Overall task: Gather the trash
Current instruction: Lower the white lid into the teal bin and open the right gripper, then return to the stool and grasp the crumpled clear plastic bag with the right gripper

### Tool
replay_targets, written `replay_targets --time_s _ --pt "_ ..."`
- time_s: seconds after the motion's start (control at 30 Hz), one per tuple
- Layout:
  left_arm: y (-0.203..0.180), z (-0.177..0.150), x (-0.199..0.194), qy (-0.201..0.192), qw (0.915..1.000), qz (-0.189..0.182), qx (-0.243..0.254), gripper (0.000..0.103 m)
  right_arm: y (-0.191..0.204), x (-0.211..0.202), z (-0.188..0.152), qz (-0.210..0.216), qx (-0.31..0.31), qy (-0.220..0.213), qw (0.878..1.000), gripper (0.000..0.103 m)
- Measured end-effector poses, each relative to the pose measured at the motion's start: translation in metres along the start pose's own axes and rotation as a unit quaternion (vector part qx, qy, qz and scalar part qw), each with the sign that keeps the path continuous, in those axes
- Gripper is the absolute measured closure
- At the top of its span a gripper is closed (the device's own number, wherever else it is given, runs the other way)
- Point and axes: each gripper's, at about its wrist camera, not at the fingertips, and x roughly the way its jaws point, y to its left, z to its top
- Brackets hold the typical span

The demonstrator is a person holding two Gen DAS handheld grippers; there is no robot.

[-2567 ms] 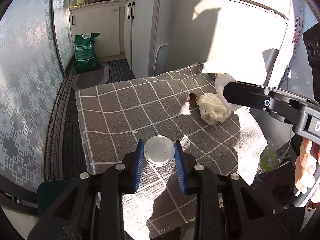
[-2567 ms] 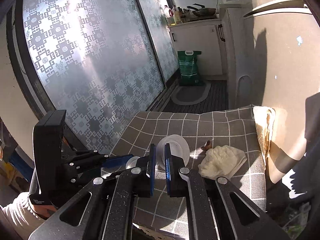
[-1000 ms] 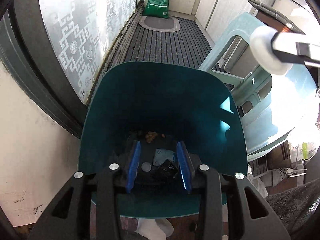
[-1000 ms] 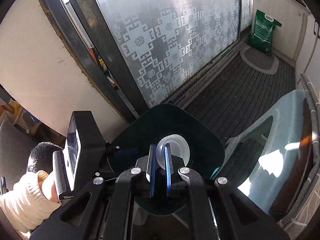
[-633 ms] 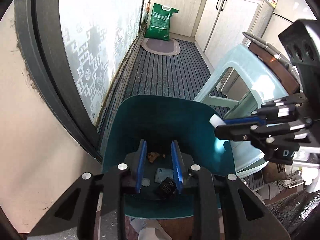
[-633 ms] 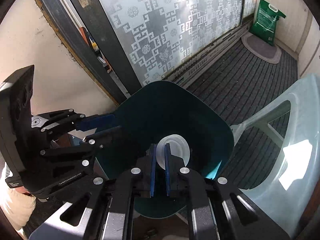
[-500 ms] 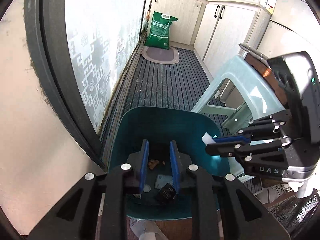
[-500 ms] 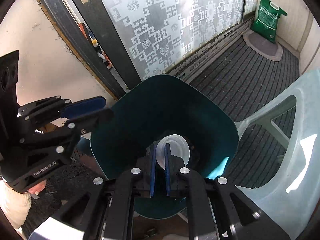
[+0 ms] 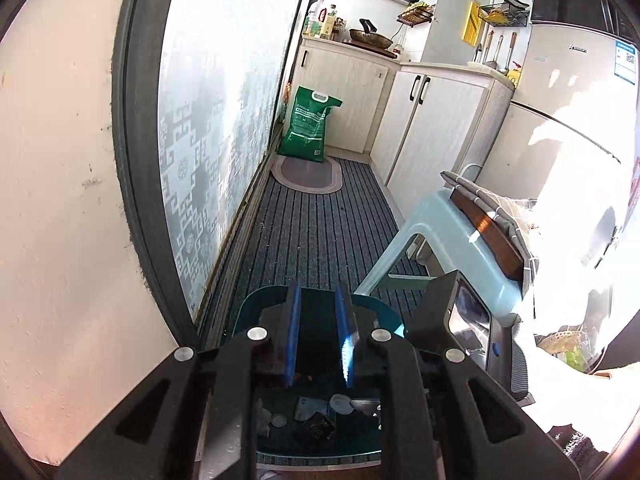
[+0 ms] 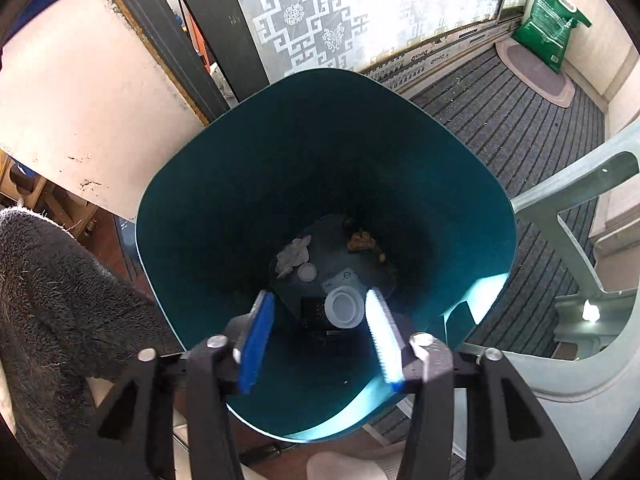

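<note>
A teal trash bin [image 10: 224, 184] stands on the floor below me. My right gripper [image 10: 320, 338] is open and empty over its mouth. A white plastic cup [image 10: 342, 307] lies on the bin's bottom with a small round lid [image 10: 307, 272], a crumpled tissue [image 10: 294, 258], a black wrapper [image 10: 314, 312] and brown scraps [image 10: 361, 240]. My left gripper [image 9: 318, 344] is open and empty, higher above the bin [image 9: 256, 308]. Between its arms I see the cup [image 9: 341, 403], the lid [image 9: 279, 421] and the black wrapper [image 9: 316, 432].
A pale blue plastic stool [image 9: 452, 248] stands right of the bin, with a wooden board and grey checked cloth [image 9: 496, 204] on top. A frosted patterned glass door [image 9: 208, 120] runs along the left. A green bag [image 9: 310, 126] and an oval mat [image 9: 306, 170] lie farther down the striped floor.
My right gripper has opened and the white cup has dropped into the bin. My left gripper has lifted up and back from the bin, with its jaws still open.
</note>
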Motion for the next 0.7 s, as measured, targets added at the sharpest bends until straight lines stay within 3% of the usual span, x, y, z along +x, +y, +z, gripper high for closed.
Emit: replay_targets --time_s 0.27,0.4,0.5,0.7 --pt "-0.009 0.007 -0.010 -0.026 0.9997 -0.003 0.000 0.084 0.008 -0.018 0.003 -0.013 -0.015 -0.024 1.000 0.051" --pt "-0.011 0.012 -0.023 -0.053 0.9985 -0.010 -0.006 0.084 0.008 -0.046 0.007 -0.017 -0.017 -0.064 0.998 0.052" --pt "-0.015 0.015 -0.031 -0.071 0.9973 -0.017 -0.008 0.084 0.008 -0.073 0.008 -0.025 -0.023 -0.099 0.994 0.058" --pt "-0.028 0.021 -0.026 -0.069 0.9972 -0.026 -0.013 0.084 -0.002 -0.136 0.005 -0.056 -0.021 -0.178 0.982 0.066"
